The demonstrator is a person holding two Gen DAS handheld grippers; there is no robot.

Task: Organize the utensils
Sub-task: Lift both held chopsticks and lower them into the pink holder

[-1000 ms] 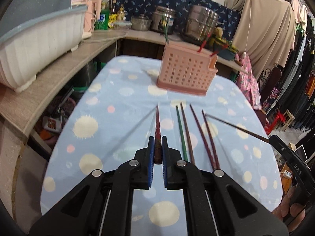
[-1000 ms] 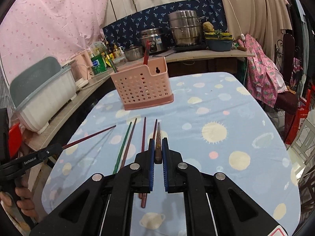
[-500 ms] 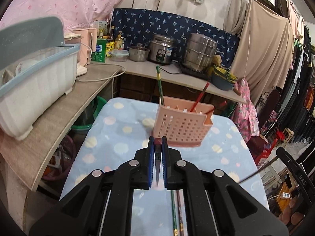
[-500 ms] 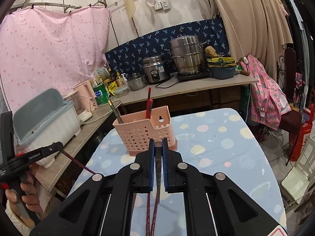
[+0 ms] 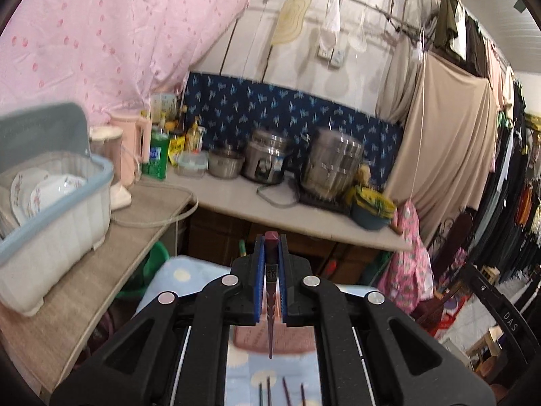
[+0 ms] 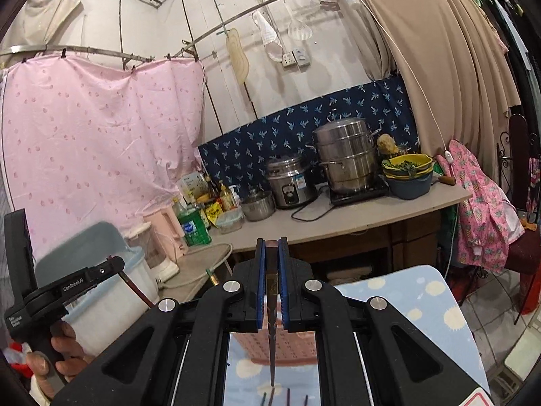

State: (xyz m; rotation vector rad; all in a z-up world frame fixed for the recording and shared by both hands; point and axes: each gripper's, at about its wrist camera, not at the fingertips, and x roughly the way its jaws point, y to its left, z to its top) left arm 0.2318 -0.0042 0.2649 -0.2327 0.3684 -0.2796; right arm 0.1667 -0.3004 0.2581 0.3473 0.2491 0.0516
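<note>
My left gripper (image 5: 271, 248) is shut on a dark red chopstick (image 5: 270, 318) that hangs tip down, above the pink utensil basket (image 5: 250, 338) seen between the gripper arms. My right gripper (image 6: 271, 248) is shut on a brown chopstick (image 6: 272, 331) that also hangs tip down over the pink basket (image 6: 294, 345). Several more chopsticks (image 5: 284, 392) lie on the blue dotted tablecloth (image 5: 243, 382) below; their ends also show in the right wrist view (image 6: 287, 397). The left gripper's handle and the hand on it (image 6: 61, 291) show at the left of the right wrist view.
A white dish bin with plates (image 5: 50, 216) stands on the left counter. Steel pots (image 5: 331, 165), a rice cooker (image 6: 290, 182), bottles (image 5: 155, 155) and stacked bowls (image 6: 409, 172) line the back counter. Clothes (image 5: 507, 186) hang at the right.
Both grippers have risen and tilted upward with their chopsticks, which now hang tip down. The basket and the table have dropped to the bottom of both views.
</note>
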